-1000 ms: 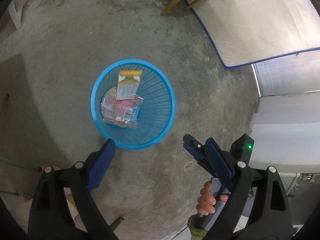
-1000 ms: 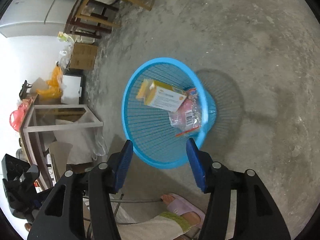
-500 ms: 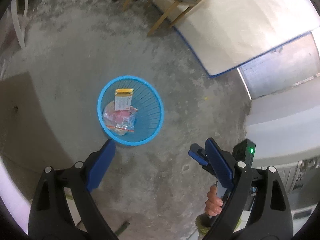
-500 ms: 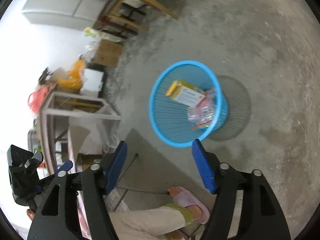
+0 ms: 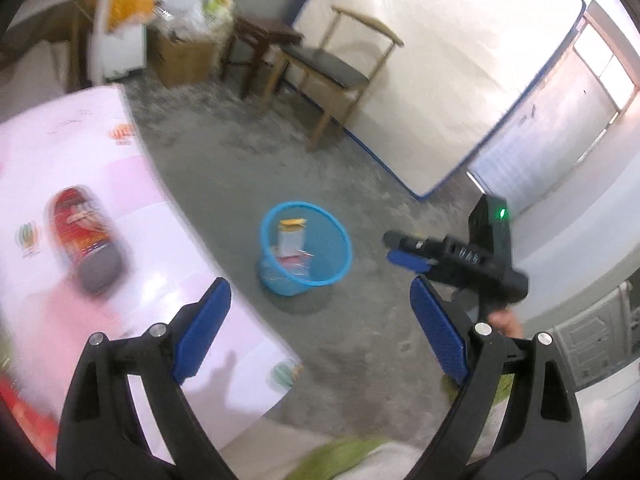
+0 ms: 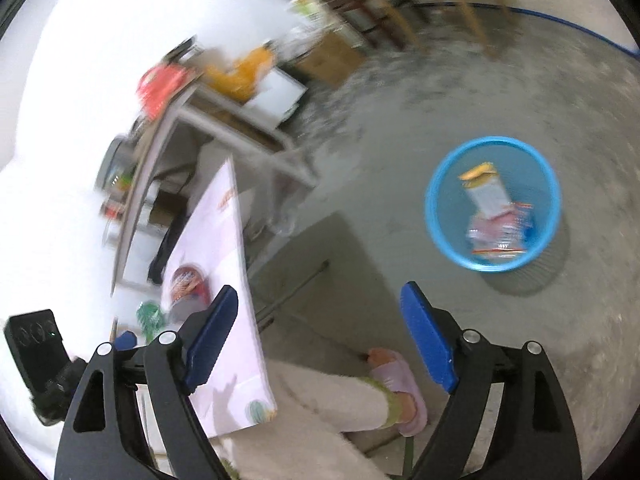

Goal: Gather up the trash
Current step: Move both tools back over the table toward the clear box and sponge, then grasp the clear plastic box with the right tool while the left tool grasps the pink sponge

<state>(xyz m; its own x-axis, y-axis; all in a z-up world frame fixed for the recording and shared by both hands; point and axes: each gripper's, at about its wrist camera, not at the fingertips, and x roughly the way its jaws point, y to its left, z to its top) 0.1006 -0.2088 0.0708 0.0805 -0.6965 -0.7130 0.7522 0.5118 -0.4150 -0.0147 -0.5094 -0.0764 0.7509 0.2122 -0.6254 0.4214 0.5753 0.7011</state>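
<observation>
Left wrist view, left to right:
- table (image 5: 132,208) with pale pink cloth along left edge; red packet (image 5: 82,238) lying flat on it, blurred, label unreadable
- left gripper (image 5: 320,320): jaws spread wide, nothing between the pads, hanging past the table's edge over grey concrete floor (image 5: 360,344)
- blue basket (image 5: 306,246) upright on floor, well apart from the table; inside: white box with yellow end (image 5: 291,236) leaning on far wall, crumpled pink and clear wrapper (image 5: 298,266) beneath it
- wooden chair (image 5: 332,68) beyond basket, beside white mattress (image 5: 440,64) leaning on wall
- right gripper (image 5: 408,254) at right, side-on, green light lit on its body, hand (image 5: 506,322) on the handle

Right wrist view, left to right:
- left gripper's black body at lower left edge
- table edge-on; red packet (image 6: 188,284) and a green item (image 6: 150,316) on cloth, both blurred
- right gripper (image 6: 320,338): jaws released, have just been opening, nothing between them
- person's leg in light trousers, foot in lilac slipper (image 6: 398,384) on floor below jaws
- blue basket (image 6: 494,208) at right, well clear of the fingers, holding same box (image 6: 486,190) and wrapper (image 6: 500,230)
</observation>
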